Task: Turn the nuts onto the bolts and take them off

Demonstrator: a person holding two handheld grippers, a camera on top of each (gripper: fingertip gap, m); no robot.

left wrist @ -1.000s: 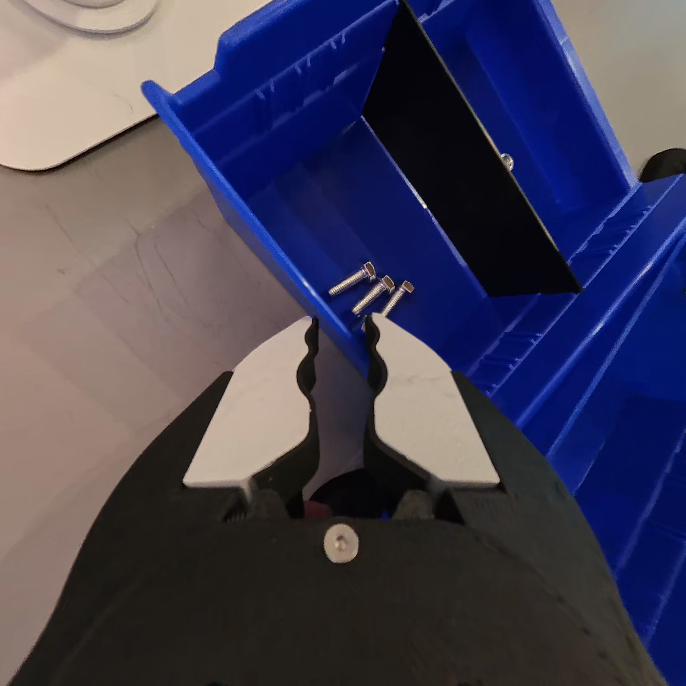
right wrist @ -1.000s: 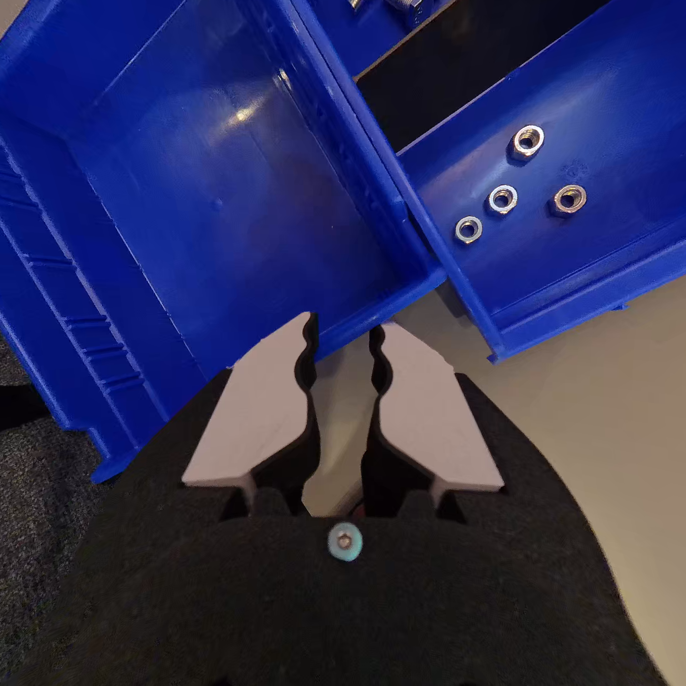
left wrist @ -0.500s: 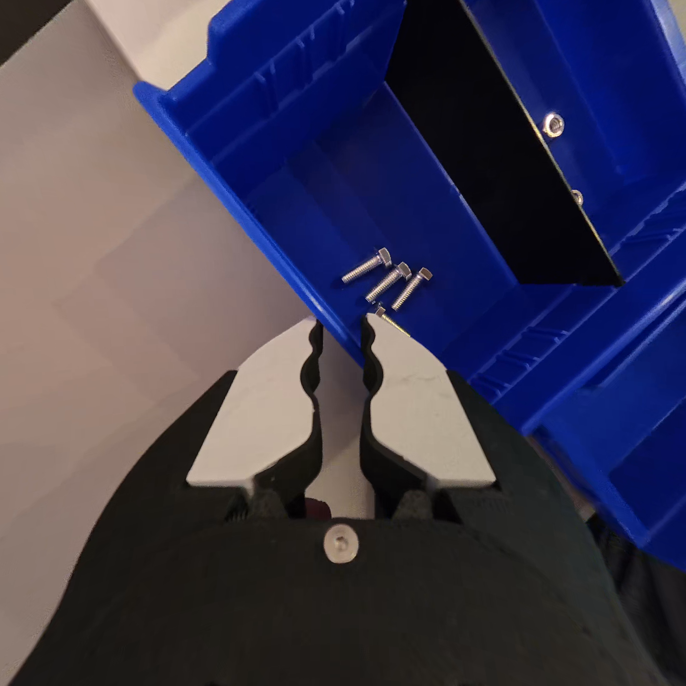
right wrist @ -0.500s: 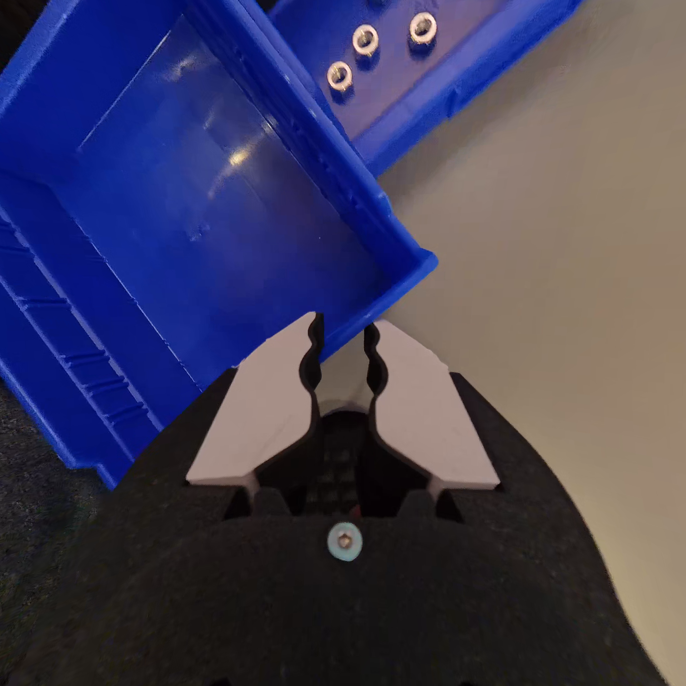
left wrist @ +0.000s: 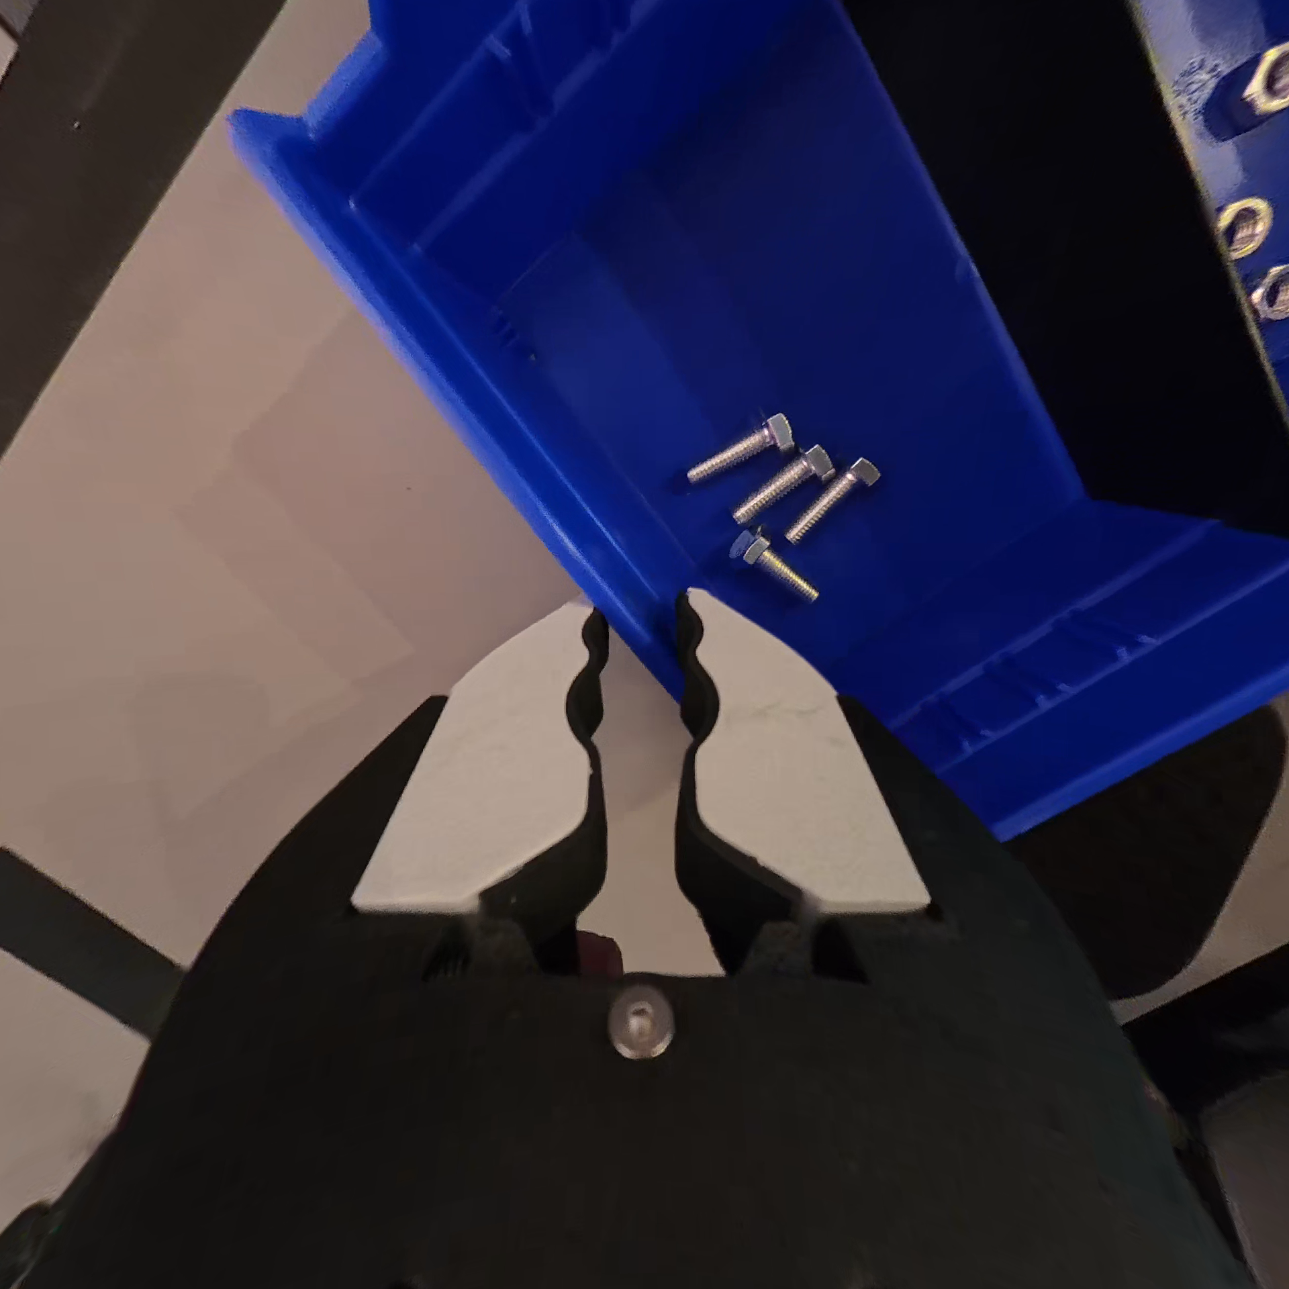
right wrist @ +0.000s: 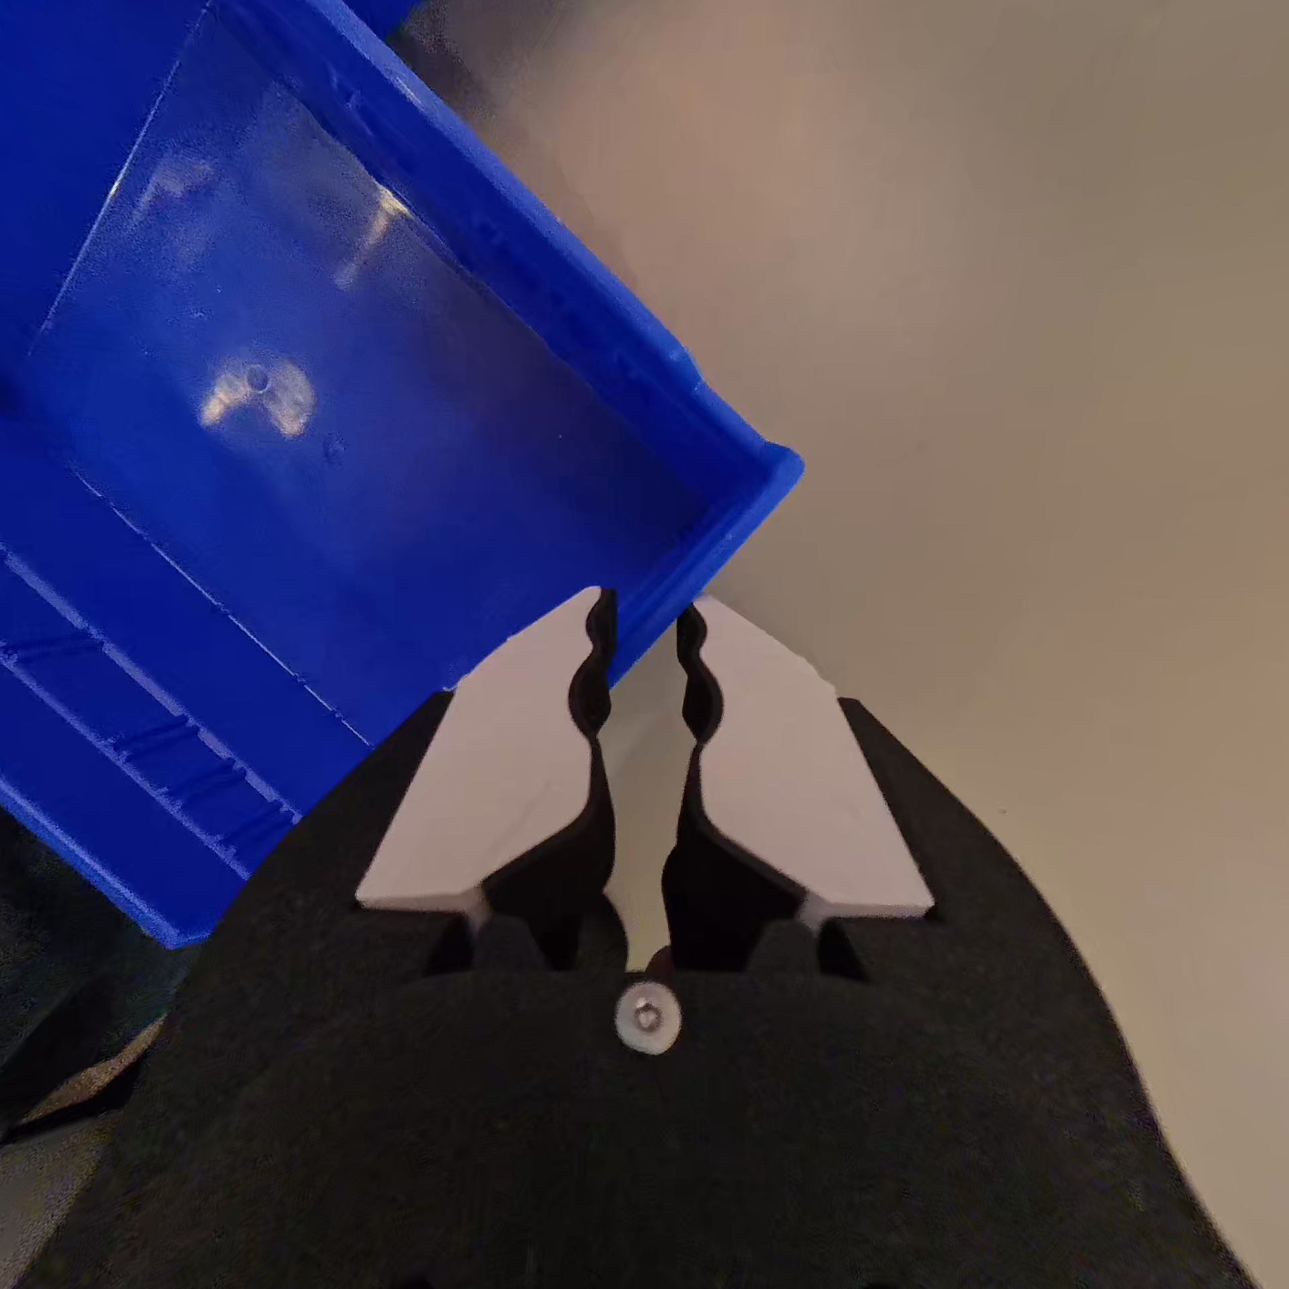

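Left wrist view: four silvery hex-head bolts (left wrist: 781, 499) lie in a blue bin (left wrist: 628, 279).

Bolts (left wrist: 781, 495) shiny metal; bin (left wrist: 628, 314) glossy blue plastic; table (right wrist: 1011, 349) smooth matt.

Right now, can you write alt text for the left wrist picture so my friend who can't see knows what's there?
Four small silver bolts lie loose in a blue bin, just beyond the left hand-held gripper, whose fingers are slightly apart, straddling the bin's rim. A black divider separates them from some nuts at the right edge.
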